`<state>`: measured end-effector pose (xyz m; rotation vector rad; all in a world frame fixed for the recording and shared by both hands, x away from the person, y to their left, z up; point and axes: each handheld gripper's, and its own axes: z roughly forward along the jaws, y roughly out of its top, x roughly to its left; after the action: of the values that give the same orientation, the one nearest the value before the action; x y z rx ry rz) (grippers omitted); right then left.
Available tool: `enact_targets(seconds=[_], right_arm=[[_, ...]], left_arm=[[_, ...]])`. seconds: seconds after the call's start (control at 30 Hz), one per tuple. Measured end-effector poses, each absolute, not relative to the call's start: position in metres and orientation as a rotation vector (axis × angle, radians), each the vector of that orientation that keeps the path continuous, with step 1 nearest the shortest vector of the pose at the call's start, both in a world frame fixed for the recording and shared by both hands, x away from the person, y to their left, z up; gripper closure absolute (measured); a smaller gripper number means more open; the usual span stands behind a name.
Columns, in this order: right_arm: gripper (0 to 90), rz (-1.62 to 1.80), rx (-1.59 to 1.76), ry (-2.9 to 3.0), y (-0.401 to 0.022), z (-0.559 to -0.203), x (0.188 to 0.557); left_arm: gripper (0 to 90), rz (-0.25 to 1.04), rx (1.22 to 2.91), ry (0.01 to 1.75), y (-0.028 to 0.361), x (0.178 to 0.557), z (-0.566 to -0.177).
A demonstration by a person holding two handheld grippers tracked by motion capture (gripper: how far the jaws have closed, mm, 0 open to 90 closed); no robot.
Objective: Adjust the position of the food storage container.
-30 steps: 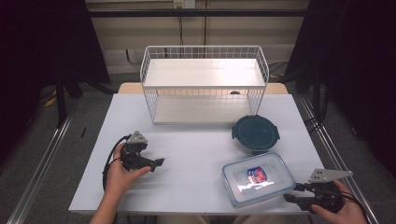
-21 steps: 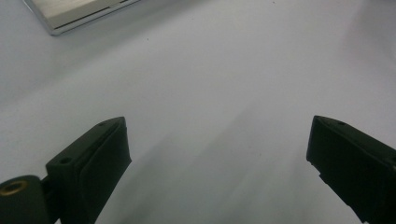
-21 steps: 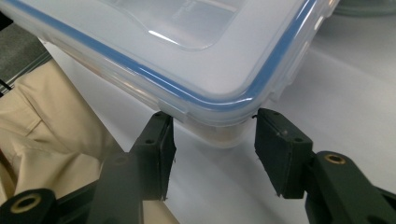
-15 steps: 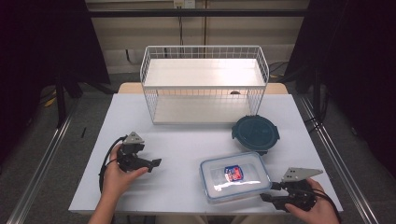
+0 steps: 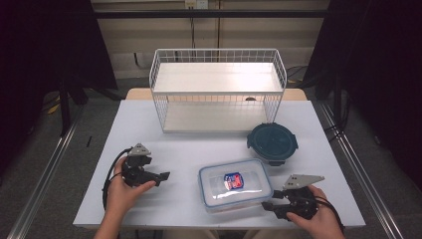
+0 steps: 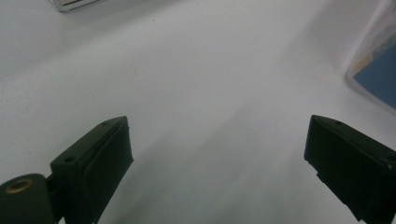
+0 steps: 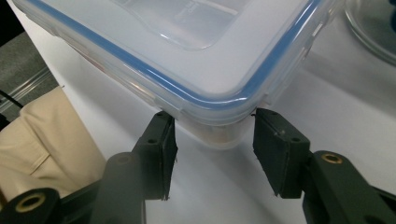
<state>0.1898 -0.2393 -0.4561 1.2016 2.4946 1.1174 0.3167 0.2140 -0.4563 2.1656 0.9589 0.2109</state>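
Observation:
A clear rectangular container with a blue-sealed lid and a small red and blue item inside lies on the white table, near its front edge. My right gripper is at the container's near right corner. In the right gripper view the jaws press against that corner of the container from both sides. My left gripper rests low over the table to the container's left, a short gap away. Its jaws stand wide open with bare table between them, and the container's edge shows at far right.
A round container with a dark teal lid sits behind the rectangular one, toward the right. A white wire shelf rack stands across the back of the table. Metal rails run along both sides of the table.
My right gripper has moved left along the front edge, and the rectangular container has slid left with it, toward the table's middle. The left gripper has stayed nearly still.

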Motion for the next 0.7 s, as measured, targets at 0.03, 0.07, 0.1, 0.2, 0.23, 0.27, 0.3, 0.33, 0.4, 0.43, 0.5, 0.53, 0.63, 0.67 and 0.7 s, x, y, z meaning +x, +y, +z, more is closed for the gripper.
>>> enact_targets(seconds=[0.03,0.07,0.1,0.2,0.23,0.27,0.3,0.33,0.4,0.43,0.5,0.53,0.63,0.67,0.7], right_arm=[[49.7,1.128,1.19,2.493,-0.233,-0.457,0.193],[49.7,1.128,1.19,2.493,-0.233,-0.457,0.193],[49.7,1.131,1.188,2.492,-0.23,-0.457,0.195],[49.8,1.133,1.182,2.494,-0.22,-0.457,0.199],[49.3,1.125,1.156,2.497,-0.211,-0.458,0.201],[49.3,1.125,1.156,2.497,-0.211,-0.458,0.201],[49.0,1.117,1.146,2.5,-0.203,-0.458,0.202],[49.0,1.117,1.146,2.5,-0.203,-0.458,0.202],[49.1,1.141,1.134,2.502,-0.193,-0.459,0.205],[49.0,1.148,1.146,2.496,-0.189,-0.459,0.206],[48.6,1.126,1.127,2.489,-0.182,-0.459,0.207],[48.3,1.111,1.121,2.484,-0.179,-0.458,0.208],[47.9,1.123,1.138,2.469,-0.172,-0.459,0.211],[47.9,1.123,1.138,2.469,-0.172,-0.459,0.211],[47.8,1.132,1.145,2.462,-0.17,-0.459,0.212]], left_arm=[[7.6,0.192,2.152,0.964,0.215,0.315,-0.454],[7.6,0.192,2.152,0.964,0.215,0.315,-0.454],[7.6,0.193,2.148,0.973,0.215,0.314,-0.454],[7.6,0.166,2.131,0.992,0.217,0.312,-0.453],[7.6,0.161,2.118,1.008,0.218,0.312,-0.453],[7.6,0.161,2.122,1.009,0.219,0.311,-0.452],[7.7,0.165,2.111,1.017,0.221,0.31,-0.452],[7.7,0.165,2.111,1.017,0.221,0.31,-0.452],[7.7,0.153,2.097,1.031,0.223,0.309,-0.45],[7.7,0.144,2.083,1.034,0.224,0.308,-0.449],[7.7,0.159,2.07,1.041,0.223,0.308,-0.448],[7.7,0.157,2.082,1.033,0.224,0.307,-0.446],[7.7,0.163,2.078,1.024,0.222,0.307,-0.443],[7.7,0.163,2.078,1.024,0.222,0.307,-0.443],[7.7,0.175,2.07,1.021,0.221,0.306,-0.443]])
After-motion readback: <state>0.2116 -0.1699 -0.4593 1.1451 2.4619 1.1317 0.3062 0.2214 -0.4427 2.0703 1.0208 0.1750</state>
